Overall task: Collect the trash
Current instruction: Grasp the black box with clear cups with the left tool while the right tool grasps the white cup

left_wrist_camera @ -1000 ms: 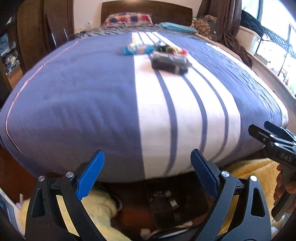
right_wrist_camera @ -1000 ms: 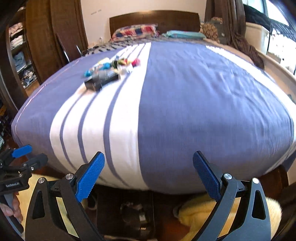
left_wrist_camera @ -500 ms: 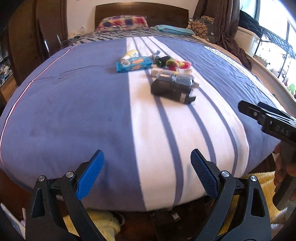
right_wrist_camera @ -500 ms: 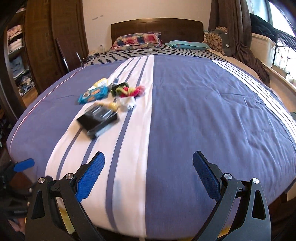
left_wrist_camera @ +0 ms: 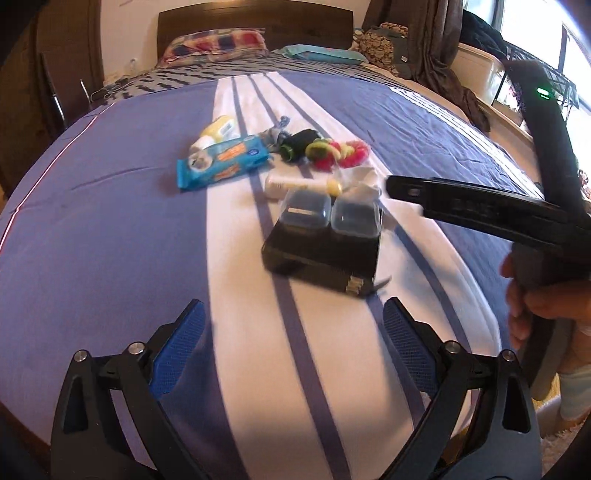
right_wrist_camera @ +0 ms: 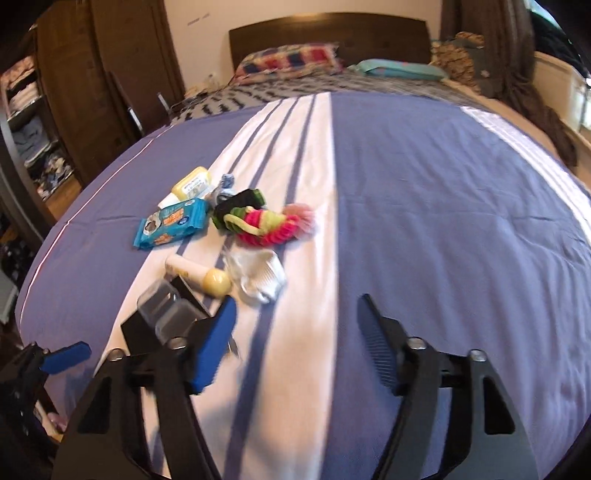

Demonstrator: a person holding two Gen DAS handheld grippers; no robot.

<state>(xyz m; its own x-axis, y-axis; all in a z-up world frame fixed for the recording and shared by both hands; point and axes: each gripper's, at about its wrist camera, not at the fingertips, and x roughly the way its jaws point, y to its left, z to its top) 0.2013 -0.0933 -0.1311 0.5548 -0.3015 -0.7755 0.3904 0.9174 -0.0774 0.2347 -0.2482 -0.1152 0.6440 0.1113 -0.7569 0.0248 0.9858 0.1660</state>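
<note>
A heap of litter lies on the striped blue-and-white bedspread (left_wrist_camera: 110, 229). It holds a black box (left_wrist_camera: 321, 251) topped by two clear plastic tubs (left_wrist_camera: 328, 214), a blue wipes packet (left_wrist_camera: 221, 162), a yellow pack (left_wrist_camera: 218, 127), a white tube with a yellow cap (left_wrist_camera: 295, 183), crumpled white cloth (right_wrist_camera: 258, 277) and bright fuzzy rings (right_wrist_camera: 273, 225). My left gripper (left_wrist_camera: 291, 314) hovers open just short of the black box. My right gripper (right_wrist_camera: 297, 302) is over the white stripes right of the box; its jaws are closing with nothing between them.
Pillows (right_wrist_camera: 288, 61) and a dark headboard (right_wrist_camera: 328, 33) stand at the far end. A wooden wardrobe (right_wrist_camera: 92, 74) is at the left, curtains and a window ledge (left_wrist_camera: 480, 70) at the right. A hand (left_wrist_camera: 532, 295) holds the right gripper (left_wrist_camera: 399, 186) beside the box.
Both grippers have moved forward from the foot of the bed over the bedspread, and the litter is much nearer. The right gripper's jaws have narrowed; the left's stayed wide.
</note>
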